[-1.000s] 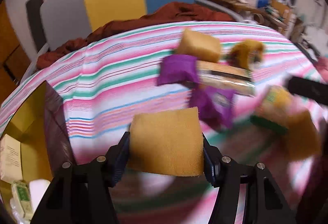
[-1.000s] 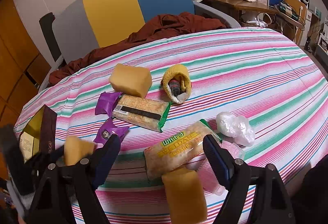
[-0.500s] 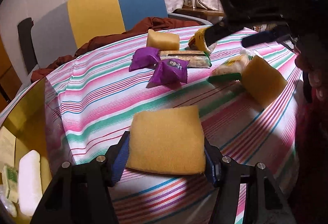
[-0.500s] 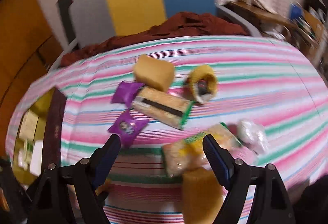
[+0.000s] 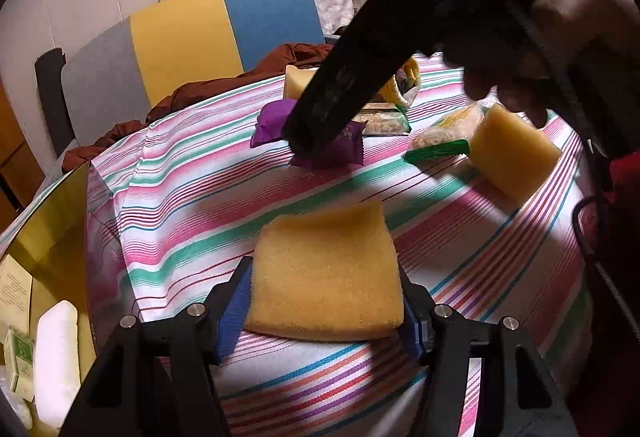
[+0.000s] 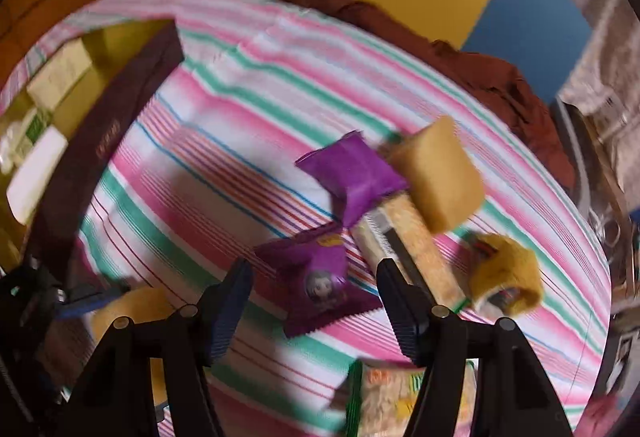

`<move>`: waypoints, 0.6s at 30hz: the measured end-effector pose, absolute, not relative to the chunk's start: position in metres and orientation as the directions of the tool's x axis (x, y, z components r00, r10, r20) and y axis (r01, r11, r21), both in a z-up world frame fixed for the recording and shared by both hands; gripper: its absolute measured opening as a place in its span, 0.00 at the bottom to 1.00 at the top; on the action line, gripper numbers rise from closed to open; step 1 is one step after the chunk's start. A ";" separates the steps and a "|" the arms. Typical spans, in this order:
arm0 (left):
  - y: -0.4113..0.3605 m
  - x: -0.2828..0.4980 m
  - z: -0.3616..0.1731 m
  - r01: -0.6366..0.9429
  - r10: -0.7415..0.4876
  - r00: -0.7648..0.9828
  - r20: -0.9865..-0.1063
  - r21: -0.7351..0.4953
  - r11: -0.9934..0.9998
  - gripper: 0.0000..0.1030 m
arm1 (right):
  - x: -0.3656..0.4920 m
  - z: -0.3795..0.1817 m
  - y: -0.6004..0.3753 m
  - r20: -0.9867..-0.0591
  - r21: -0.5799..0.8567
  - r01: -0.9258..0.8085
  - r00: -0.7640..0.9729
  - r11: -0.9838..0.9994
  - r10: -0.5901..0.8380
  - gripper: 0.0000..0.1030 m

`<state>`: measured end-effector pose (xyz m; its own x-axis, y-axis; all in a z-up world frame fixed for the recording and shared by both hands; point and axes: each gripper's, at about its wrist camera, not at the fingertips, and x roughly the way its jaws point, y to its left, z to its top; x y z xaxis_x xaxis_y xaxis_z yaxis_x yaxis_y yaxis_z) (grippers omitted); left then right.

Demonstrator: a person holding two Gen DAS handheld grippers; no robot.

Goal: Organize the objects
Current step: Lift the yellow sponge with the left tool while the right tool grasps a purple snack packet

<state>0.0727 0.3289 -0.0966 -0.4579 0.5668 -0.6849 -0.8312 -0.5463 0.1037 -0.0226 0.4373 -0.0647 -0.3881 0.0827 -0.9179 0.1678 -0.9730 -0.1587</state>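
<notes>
Beside the open box (image 5: 52, 233) at the striped worktop's (image 5: 200, 205) left edge, the left tool (image 5: 324, 301) pinches a yellow sponge (image 5: 326, 273) between its pads, tilted down just above the cloth. The step in hand looks like carrying that sponge to the box, which already holds a white bar (image 5: 56, 357); the next move would call for swinging left over the box wall before letting go. Right of the box, well apart from it, the right tool (image 6: 314, 301) points steeply down over a purple packet (image 6: 320, 277). Its jaws have just been closing, with the packet between them, though the pads do not yet press it. A person's hand (image 5: 560, 37) grips that tool from above.
</notes>
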 end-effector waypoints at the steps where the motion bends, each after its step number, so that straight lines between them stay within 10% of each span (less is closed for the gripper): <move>1: 0.329 0.072 -0.097 -0.831 0.568 -0.457 -0.685 0.103 -0.546 0.62 | -0.026 -0.069 0.437 -0.922 -0.169 0.175 -0.377 -0.970 0.093 0.57; 5: 0.327 0.071 -0.098 -0.831 0.573 -0.450 -0.685 0.087 -0.550 0.62 | -0.030 -0.082 0.441 -0.929 -0.158 0.167 -0.358 -0.973 0.090 0.38; 18: 0.327 0.069 -0.097 -0.831 0.576 -0.457 -0.678 0.094 -0.548 0.59 | 0.027 -0.080 0.446 -0.918 -0.043 -0.033 -0.393 -0.999 0.053 0.36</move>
<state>0.0686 0.3268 -0.0968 -0.4566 0.5755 -0.6784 -0.8309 -0.5483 0.0941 0.0271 0.4459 -0.0800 -0.3926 0.0528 -0.9182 -0.0328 -0.9985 -0.0434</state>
